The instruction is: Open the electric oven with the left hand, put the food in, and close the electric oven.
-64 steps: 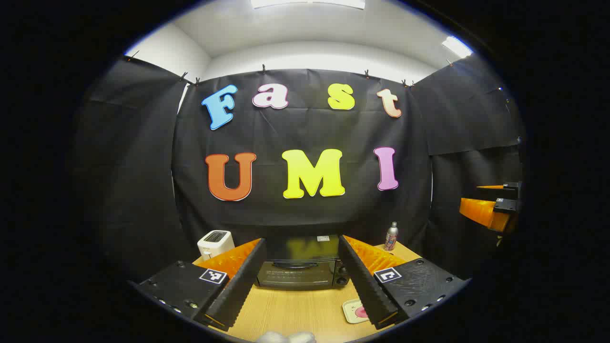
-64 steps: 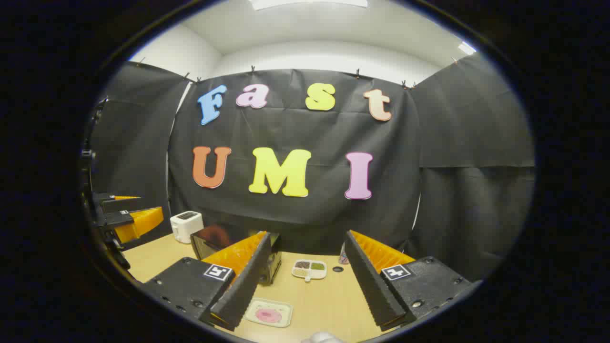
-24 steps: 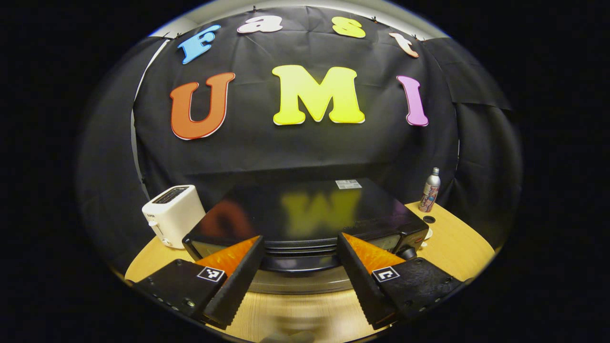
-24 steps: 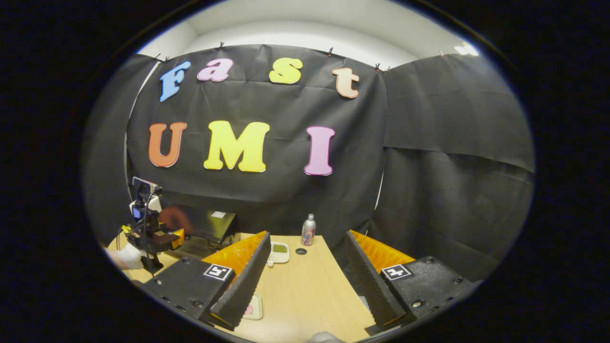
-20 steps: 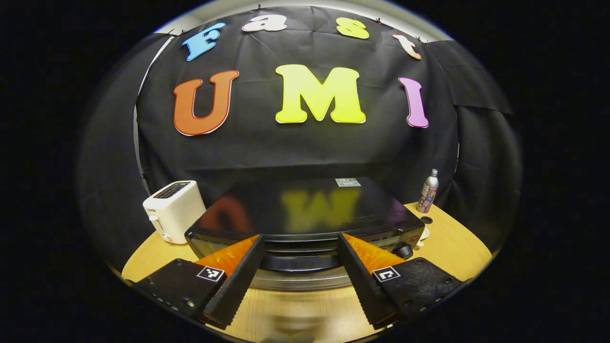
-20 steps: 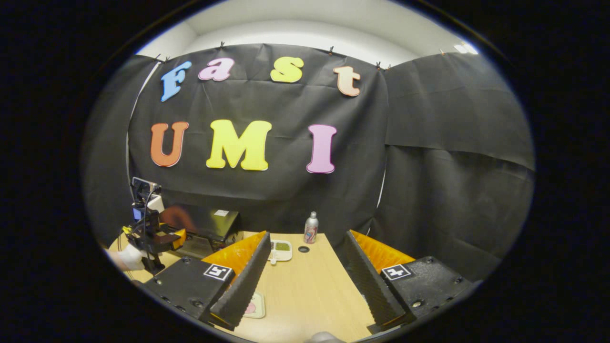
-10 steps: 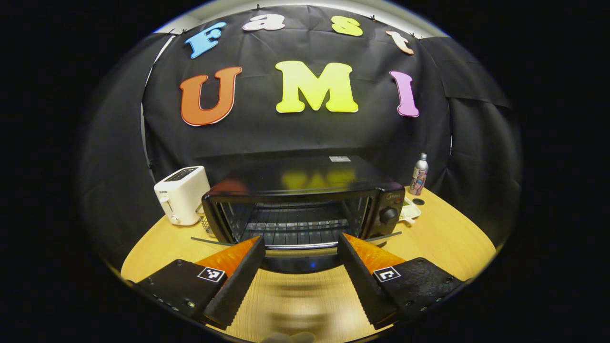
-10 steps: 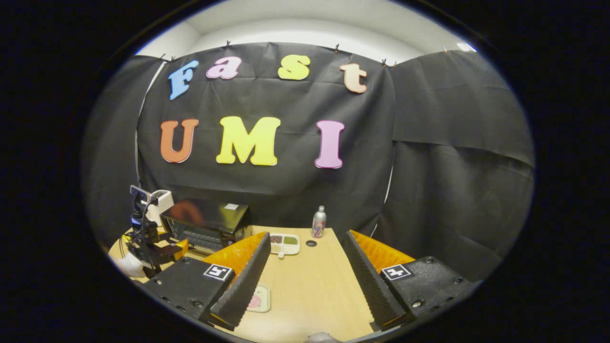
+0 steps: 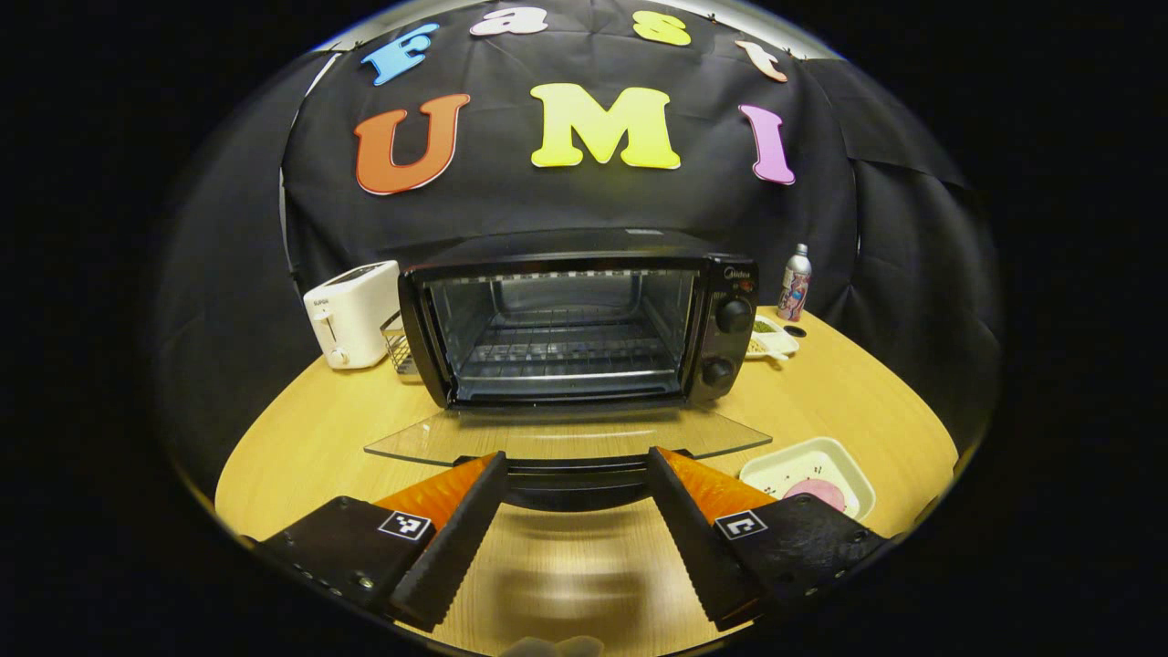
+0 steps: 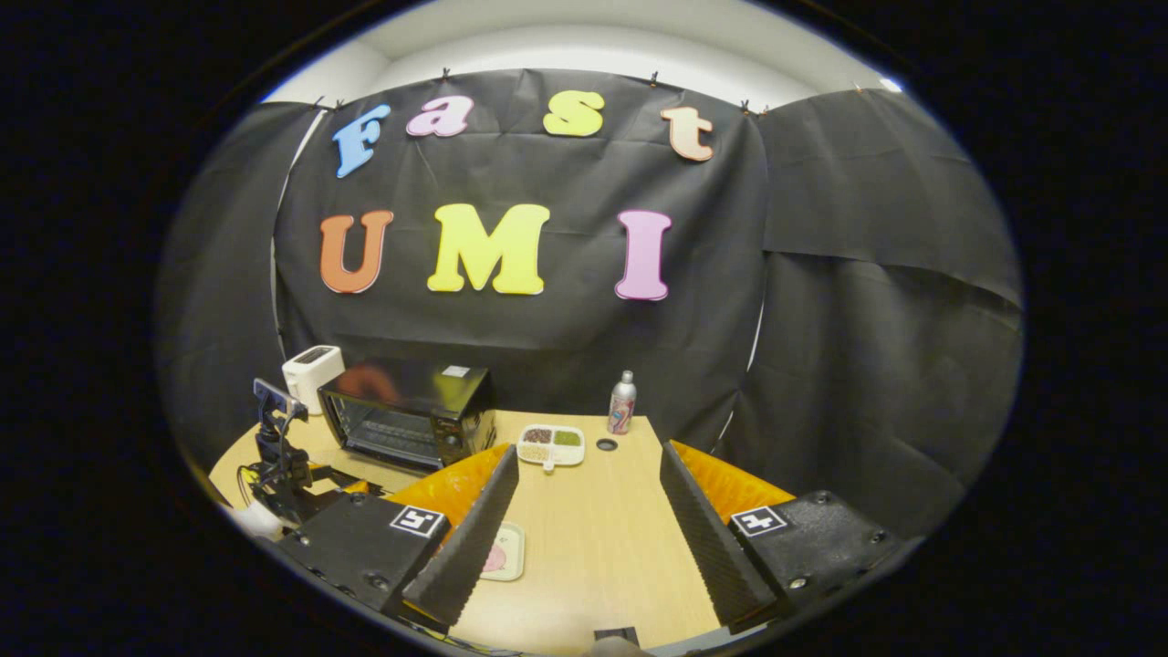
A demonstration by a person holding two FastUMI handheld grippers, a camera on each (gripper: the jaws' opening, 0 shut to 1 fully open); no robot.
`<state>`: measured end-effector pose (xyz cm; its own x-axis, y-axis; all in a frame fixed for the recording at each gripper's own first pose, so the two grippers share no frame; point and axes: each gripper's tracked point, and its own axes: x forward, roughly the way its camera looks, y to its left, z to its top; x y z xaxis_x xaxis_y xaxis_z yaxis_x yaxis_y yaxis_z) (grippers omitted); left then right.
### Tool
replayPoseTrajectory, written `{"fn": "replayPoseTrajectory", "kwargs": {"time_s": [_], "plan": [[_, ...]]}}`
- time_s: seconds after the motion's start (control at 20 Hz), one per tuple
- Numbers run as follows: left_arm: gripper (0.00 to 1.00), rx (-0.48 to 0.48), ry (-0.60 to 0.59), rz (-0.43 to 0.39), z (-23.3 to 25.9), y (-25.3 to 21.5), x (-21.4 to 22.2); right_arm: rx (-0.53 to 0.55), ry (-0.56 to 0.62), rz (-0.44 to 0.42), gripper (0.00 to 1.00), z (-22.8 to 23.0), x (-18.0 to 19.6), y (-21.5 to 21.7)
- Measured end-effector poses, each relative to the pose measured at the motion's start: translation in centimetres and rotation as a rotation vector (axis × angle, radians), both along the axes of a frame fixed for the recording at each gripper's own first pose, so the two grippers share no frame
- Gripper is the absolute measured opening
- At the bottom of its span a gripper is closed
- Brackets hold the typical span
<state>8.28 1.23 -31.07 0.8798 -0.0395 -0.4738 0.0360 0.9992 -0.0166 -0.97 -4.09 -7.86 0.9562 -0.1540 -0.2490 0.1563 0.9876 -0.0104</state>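
Note:
The black electric oven [image 9: 584, 319] stands open, its wire rack bare inside. Its glass door [image 9: 566, 436] lies flat toward me. The door's dark handle [image 9: 575, 476] sits between the fingers of my left gripper [image 9: 575, 461], which is open and spread wider than the handle's middle. The food, a pink doughnut [image 9: 812, 491], lies on a small cream tray [image 9: 776, 467] at the right of the door. In the right gripper view my right gripper [image 10: 586, 452] is open above the table, with the oven [image 10: 406, 411] far left and the tray [image 10: 511, 538] by its left finger.
A white toaster [image 9: 351, 310] and a wire basket [image 9: 394, 339] stand left of the oven. A divided dish [image 10: 550, 443], a small can [image 10: 622, 401] and a dark ring [image 10: 606, 444] sit at the back right. The wooden table [image 10: 593, 547] ends near both grippers.
The oven door has swung down from shut to flat open as my left gripper drew back and lowered. The right gripper shifted only slightly.

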Motion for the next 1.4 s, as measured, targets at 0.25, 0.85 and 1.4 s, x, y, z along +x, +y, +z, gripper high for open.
{"fn": "replayPoseTrajectory", "kwargs": {"time_s": [0.25,0.85,1.4], "plan": [[0.97,-0.011,0.100,0.004,-4.1,-0.1,-1.4,-0.008,0.012,-0.007,0.97,-0.5,-0.4,-0.2],[0.98,-0.041,0.076,0.013,-2.2,0.8,-4.1,0.015,0.097,0.061,0.97,-6.4,1.0,1.1],[0.97,0.009,-0.201,0.083,15.4,3.0,-9.9,0.109,0.355,0.202,0.82,-20.8,7.3,3.7]]}}
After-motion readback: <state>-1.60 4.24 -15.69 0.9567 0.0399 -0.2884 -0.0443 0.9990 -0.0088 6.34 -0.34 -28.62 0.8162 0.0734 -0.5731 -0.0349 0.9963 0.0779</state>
